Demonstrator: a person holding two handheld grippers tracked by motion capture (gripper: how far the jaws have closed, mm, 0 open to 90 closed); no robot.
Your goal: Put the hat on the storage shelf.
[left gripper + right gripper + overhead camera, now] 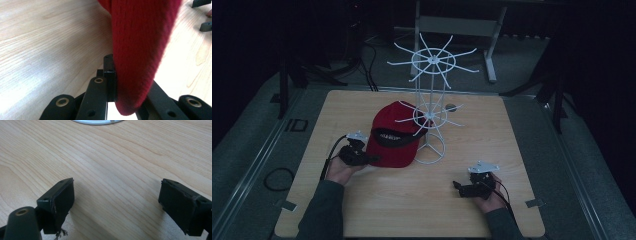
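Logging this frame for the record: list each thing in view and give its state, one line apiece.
Red cap: on the table beside the rack, its edge pinched.
Left gripper: shut on the red cap.
Right gripper: open, empty, low over the table.
White wire rack: upright, nothing hung on its arms.
Wooden table: bearing the cap and rack.

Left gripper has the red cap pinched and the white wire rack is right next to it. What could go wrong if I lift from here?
1. The left gripper is shut on only the edge of the red cap; the fabric may slip out as you lift.
2. The cap touches or overlaps the white wire rack in the high view, so it could snag a prong and tip the rack.
3. The right gripper sits open and apart on the table, too far to steady the rack quickly.
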